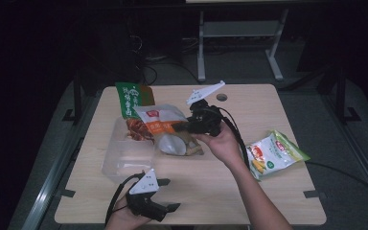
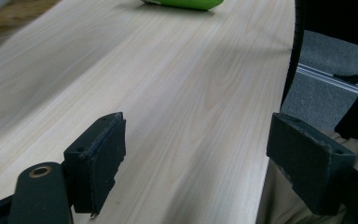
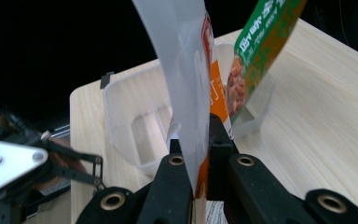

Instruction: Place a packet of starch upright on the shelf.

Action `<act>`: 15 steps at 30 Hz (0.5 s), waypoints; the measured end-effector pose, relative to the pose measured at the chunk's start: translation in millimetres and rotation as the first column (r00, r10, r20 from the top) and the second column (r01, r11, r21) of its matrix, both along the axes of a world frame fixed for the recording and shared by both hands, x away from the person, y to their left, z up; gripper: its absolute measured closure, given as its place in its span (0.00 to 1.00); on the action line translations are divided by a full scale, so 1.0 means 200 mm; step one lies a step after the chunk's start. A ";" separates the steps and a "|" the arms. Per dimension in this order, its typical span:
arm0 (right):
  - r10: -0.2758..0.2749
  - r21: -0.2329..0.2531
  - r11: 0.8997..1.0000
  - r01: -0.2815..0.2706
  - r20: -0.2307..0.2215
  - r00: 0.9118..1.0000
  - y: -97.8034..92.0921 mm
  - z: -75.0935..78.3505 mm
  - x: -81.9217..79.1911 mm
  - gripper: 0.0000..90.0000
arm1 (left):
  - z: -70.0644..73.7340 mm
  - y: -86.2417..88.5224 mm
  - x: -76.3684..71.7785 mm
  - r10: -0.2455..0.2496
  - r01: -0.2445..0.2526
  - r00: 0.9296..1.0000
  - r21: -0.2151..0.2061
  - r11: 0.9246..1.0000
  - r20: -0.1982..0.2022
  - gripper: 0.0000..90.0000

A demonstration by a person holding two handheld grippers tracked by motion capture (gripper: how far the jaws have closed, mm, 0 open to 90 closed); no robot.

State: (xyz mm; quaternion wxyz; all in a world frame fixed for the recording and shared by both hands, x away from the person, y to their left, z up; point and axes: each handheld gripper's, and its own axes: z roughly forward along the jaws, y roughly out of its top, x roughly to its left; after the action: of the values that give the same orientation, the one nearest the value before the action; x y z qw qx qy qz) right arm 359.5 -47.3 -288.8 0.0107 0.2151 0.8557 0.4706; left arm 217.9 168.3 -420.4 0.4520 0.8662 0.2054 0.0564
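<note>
Your right gripper (image 1: pixel 191 125) reached leftward mid-worktop, fingers pinching the white-and-orange pouch (image 1: pixel 165 128) above the clear container (image 1: pixel 124 160). Your left gripper (image 1: pixel 168 207) rested at the worktop's (image 1: pixel 211 187) near edge, fingers spread.

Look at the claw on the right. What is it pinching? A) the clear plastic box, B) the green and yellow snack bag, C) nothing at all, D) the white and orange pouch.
D: in the right gripper view the right gripper has its jaws shut on the edge of the white and orange pouch, lifted beside the clear plastic box; the green and yellow snack bag lies apart on the table.
</note>
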 end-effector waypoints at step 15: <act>0.026 0.016 1.000 -0.026 0.000 1.000 0.21 0.02 0.08 1.00 | 0.00 0.01 0.00 0.012 -0.012 1.000 -0.005 1.000 0.007 0.22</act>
State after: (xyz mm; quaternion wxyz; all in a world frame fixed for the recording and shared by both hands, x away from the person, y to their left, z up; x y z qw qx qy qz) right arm 375.2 -5.5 -284.0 0.0027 0.2039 0.8546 0.4776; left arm 217.1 169.4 -420.0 0.4546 0.8636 0.2091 0.0613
